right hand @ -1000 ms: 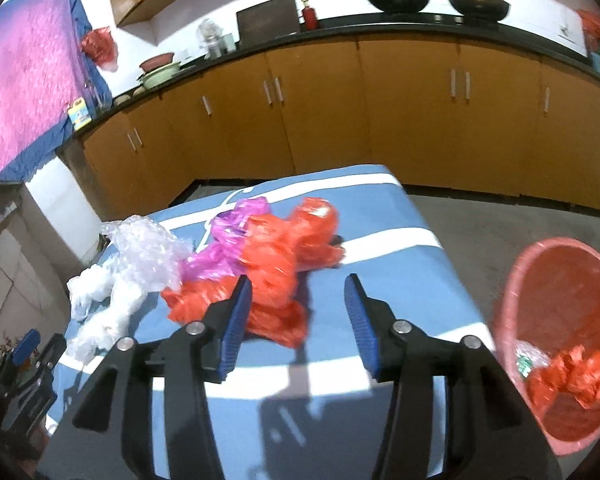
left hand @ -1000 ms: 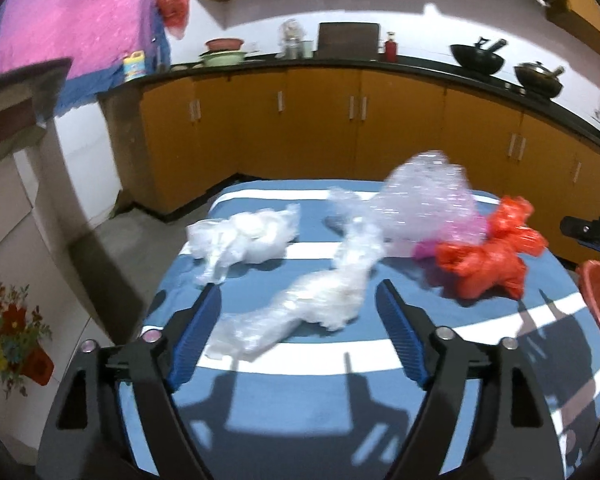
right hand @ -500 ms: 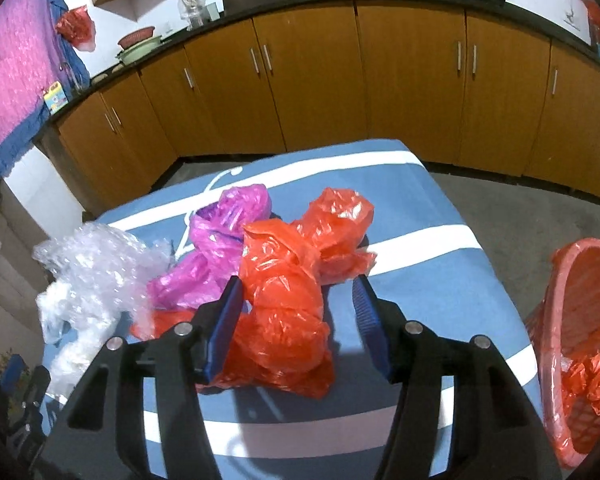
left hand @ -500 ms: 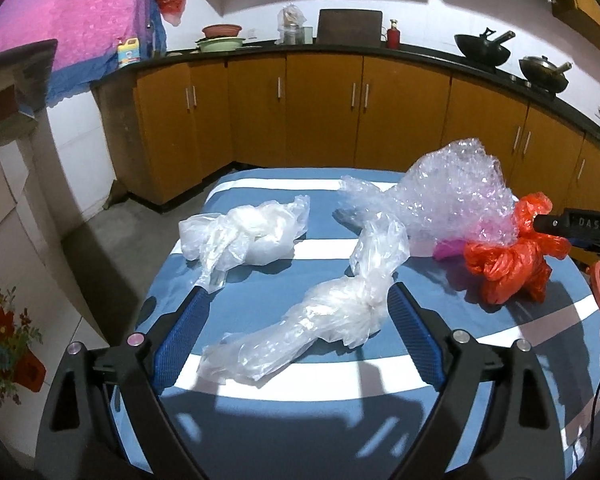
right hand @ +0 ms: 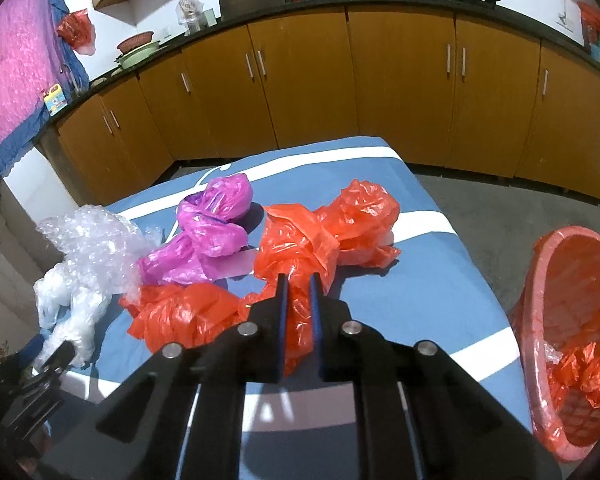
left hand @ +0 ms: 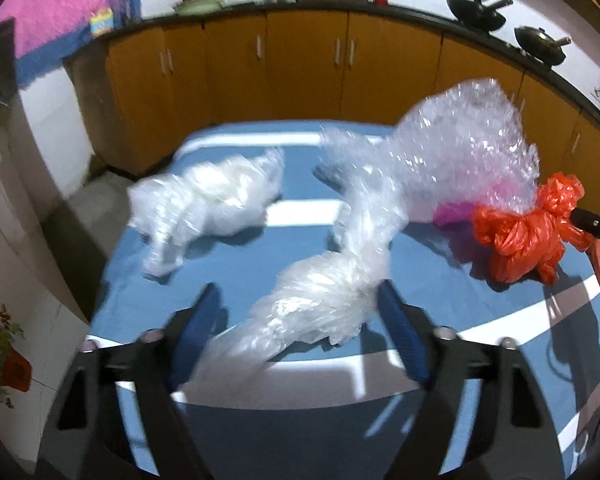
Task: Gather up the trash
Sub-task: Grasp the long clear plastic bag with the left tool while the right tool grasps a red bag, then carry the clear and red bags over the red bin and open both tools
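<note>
The blue table with white stripes (right hand: 432, 300) fills the middle of both views; its far edge faces a run of brown wooden cabinets (right hand: 400, 80) with grey floor between, and its right edge drops off to open floor. Beside that right edge stands one round red plastic basket (right hand: 556, 332), tilted, with crumpled red plastic already in it. The right half of the tabletop, between the bags and the basket, is bare.

On the table lie six pieces of plastic trash. One crumpled sheet of clear bubble wrap (left hand: 460, 148) rises tallest, near the middle. One twisted clear plastic bag (left hand: 324, 304) trails from it toward the left gripper, and a second bunched clear plastic bag (left hand: 208, 200) lies apart near the left edge. One crumpled magenta plastic bag (right hand: 212, 224) sits against the bubble wrap. Two red plastic bags: one knotted, crumpled red plastic bag (right hand: 304, 252) in the middle, and a flatter crumpled red bag (right hand: 180, 316) touching it on the left.

The right gripper (right hand: 299, 312) has just been closing, and its jaws now stand nearly together, pinching a fold of the knotted red bag. The left gripper (left hand: 300, 320) has just been narrowing; its jaws stand fairly wide on either side of the twisted clear bag, whose right side lies against one blue pad (left hand: 400, 332) while the other pad is clear of it.
</note>
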Tool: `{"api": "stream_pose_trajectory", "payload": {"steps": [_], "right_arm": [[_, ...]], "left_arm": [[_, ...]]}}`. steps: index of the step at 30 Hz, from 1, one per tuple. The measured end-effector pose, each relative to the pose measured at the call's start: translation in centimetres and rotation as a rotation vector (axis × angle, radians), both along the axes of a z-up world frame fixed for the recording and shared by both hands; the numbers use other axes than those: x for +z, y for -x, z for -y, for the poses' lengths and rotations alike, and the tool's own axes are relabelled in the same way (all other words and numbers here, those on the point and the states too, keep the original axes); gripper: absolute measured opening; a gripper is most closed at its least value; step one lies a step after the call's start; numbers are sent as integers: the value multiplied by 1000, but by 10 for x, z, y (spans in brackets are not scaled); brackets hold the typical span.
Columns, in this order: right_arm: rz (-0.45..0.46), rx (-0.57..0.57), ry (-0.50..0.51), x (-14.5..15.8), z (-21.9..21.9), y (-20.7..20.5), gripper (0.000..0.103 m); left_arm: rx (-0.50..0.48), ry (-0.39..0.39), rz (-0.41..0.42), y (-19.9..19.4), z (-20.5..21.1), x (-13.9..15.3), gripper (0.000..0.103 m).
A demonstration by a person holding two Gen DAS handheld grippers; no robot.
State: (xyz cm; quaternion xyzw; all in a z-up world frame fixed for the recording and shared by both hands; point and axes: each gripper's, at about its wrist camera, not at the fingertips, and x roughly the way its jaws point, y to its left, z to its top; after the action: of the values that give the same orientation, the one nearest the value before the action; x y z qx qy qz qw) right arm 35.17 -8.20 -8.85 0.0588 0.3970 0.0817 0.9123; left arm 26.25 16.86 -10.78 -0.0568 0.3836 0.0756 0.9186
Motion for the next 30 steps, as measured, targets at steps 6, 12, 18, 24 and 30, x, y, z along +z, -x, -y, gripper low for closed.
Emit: {"api": "stream_pose_trajectory", "payload": {"steps": [6,12,18,24,30], "right_arm": [[21,4,21,6,7,13,12],[31,-5,10,11,21,27,12],[47,-17,-5,21,38,46,11],[68,-16,-20,31,52,65,8],[91,-11,-32,39,64,87,6]], "left_arm": [[-57,28,-24,-1,6,-3,32],[-73,23,-2,17,16,5,28],[-79,32,47,32,28,23,28],[-89,34,84,42,40,39,28],[-131,37,130,51,57,59,28]]}}
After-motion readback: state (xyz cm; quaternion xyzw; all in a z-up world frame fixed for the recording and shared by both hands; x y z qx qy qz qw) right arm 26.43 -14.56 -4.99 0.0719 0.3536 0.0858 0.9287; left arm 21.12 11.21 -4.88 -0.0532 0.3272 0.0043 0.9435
